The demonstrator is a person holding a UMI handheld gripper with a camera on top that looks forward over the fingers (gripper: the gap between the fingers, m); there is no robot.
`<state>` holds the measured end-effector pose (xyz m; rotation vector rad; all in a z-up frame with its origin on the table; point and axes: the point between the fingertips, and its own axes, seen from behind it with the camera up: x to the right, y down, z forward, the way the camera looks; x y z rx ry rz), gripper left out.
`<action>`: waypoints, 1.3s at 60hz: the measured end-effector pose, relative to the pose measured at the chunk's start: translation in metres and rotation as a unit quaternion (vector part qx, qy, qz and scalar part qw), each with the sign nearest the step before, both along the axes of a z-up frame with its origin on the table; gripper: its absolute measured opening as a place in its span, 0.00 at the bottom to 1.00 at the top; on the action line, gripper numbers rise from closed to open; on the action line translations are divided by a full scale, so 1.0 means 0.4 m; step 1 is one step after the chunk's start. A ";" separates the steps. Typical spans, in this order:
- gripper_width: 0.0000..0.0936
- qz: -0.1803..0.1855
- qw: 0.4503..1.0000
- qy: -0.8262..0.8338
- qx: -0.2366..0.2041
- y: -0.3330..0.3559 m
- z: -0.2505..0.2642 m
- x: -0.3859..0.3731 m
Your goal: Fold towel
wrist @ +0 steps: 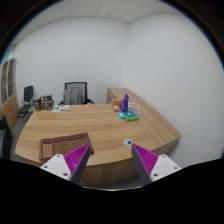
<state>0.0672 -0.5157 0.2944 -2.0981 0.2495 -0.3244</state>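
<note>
The gripper (110, 163) hangs above the near edge of a large, curved, light wooden table (90, 130), its purple-padded fingers (75, 159) spread wide apart with nothing between them. A brown checked folded towel (62, 146) lies near the table's near-left edge. Blue and teal items (127, 108) sit toward its far-right edge. A black office chair (75, 93) stands beyond.

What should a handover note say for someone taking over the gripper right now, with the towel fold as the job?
Gripper: open, empty, held above the near edge of the wooden table, fingers wide apart.
Towel: a brownish checked cloth, probably the towel, lies on the table just ahead of the left finger. Whether it is already folded cannot be told.
Also there: a small white object ahead of the right finger, blue and green items at the far side, office chairs beyond.
Done: no grasp.
Left: reach the cloth, grip an edge, fold.
</note>
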 end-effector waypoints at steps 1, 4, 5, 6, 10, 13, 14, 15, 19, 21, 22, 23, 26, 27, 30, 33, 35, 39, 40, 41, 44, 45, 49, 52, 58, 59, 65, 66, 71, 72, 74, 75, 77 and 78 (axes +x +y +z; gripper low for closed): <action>0.92 0.000 1.000 0.000 -0.001 -0.001 -0.002 0.000; 0.92 -0.001 1.000 0.000 -0.002 -0.007 -0.003 0.003; 0.92 -0.002 1.000 0.000 -0.003 -0.010 -0.006 0.003; 0.92 -0.003 1.000 0.001 -0.003 -0.014 -0.009 0.003; 0.92 -0.003 1.000 0.005 -0.008 -0.028 -0.027 0.001; 0.92 -0.003 1.000 0.007 -0.014 -0.042 -0.048 -0.003; 0.92 -0.003 1.000 0.008 -0.016 -0.047 -0.058 -0.005; 0.92 -0.003 1.000 0.009 -0.019 -0.051 -0.069 -0.007; 0.91 -0.001 0.999 0.017 -0.033 -0.065 -0.124 -0.026; 0.92 0.002 0.999 0.021 -0.041 -0.069 -0.159 -0.040; 0.91 0.003 0.999 0.023 -0.046 -0.072 -0.178 -0.048; 0.92 0.005 0.998 0.026 -0.051 -0.076 -0.198 -0.058; 0.91 0.012 0.997 0.036 -0.068 -0.082 -0.257 -0.097; 0.91 0.016 0.996 0.040 -0.073 -0.084 -0.277 -0.113; 0.91 0.032 0.994 0.052 -0.090 -0.086 -0.335 -0.171; 0.91 0.055 0.991 0.066 -0.107 -0.080 -0.389 -0.239; 0.91 0.071 0.988 0.073 -0.116 -0.074 -0.420 -0.289; 0.91 0.106 0.982 0.085 -0.128 -0.044 -0.464 -0.397; 0.92 0.115 0.981 0.087 -0.128 -0.034 -0.472 -0.424; 0.92 0.124 0.980 0.090 -0.128 -0.021 -0.479 -0.452; 0.92 0.150 0.976 0.094 -0.126 0.022 -0.498 -0.535; 0.92 0.158 0.975 0.095 -0.126 0.037 -0.505 -0.562; 0.92 0.187 0.970 0.097 -0.123 0.108 -0.533 -0.669; 0.92 0.207 0.967 0.099 -0.115 0.172 -0.551 -0.748; 0.92 0.227 0.964 0.088 -0.109 0.309 -0.610 -0.871; 0.92 0.227 0.964 0.087 -0.110 0.330 -0.620 -0.885; 0.92 0.218 0.966 0.073 -0.114 0.444 -0.682 -0.930; 0.92 0.219 0.966 0.071 -0.117 0.456 -0.686 -0.924; 0.86 0.209 0.968 0.059 -0.127 0.501 -0.745 -0.936; 0.84 0.207 0.968 0.058 -0.130 0.506 -0.752 -0.936; 0.80 0.202 0.969 0.052 -0.131 0.514 -0.758 -0.931; 0.77 0.201 0.970 0.046 -0.128 0.520 -0.756 -0.928; 0.69 0.200 0.971 0.035 -0.129 0.533 -0.757 -0.920; 0.65 0.201 0.971 0.031 -0.128 0.533 -0.756 -0.921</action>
